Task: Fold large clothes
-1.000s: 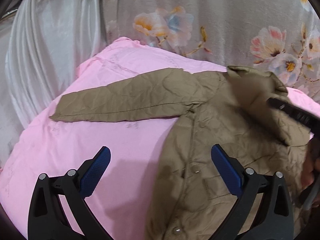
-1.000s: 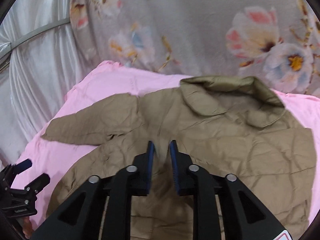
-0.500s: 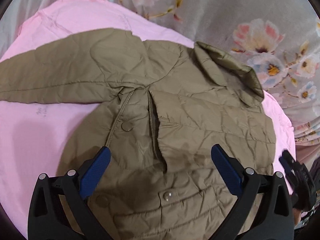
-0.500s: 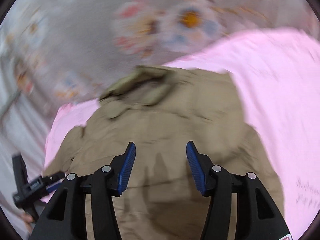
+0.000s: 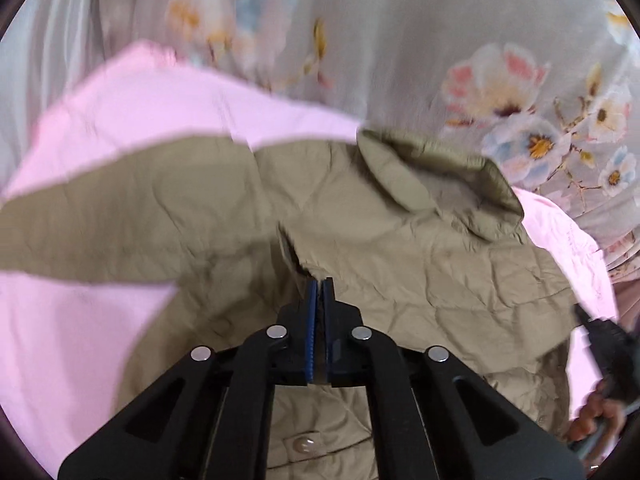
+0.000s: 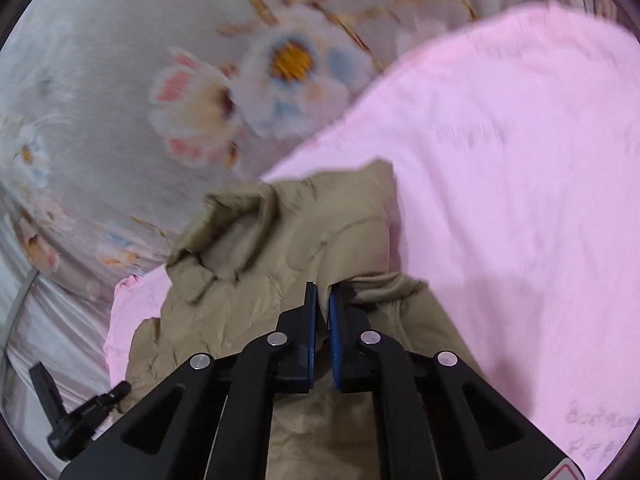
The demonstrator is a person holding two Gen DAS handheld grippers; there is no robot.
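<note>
Left claw (image 5: 319, 286), wide apart a moment ago, has just closed on the jacket (image 5: 400, 248) front below the collar (image 5: 436, 176); right claw (image 6: 323, 300) likewise pinches fabric right of it, ready for folding.

The pink sheet's (image 6: 520, 160) faint print is unreadable.

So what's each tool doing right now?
Left tool: closed; grip on jacket unclear.
Right tool: jaws just closing, pinching the jacket.

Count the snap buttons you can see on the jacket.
1 snap button, on the jacket front, low in the left wrist view; folds may hide others.
</note>
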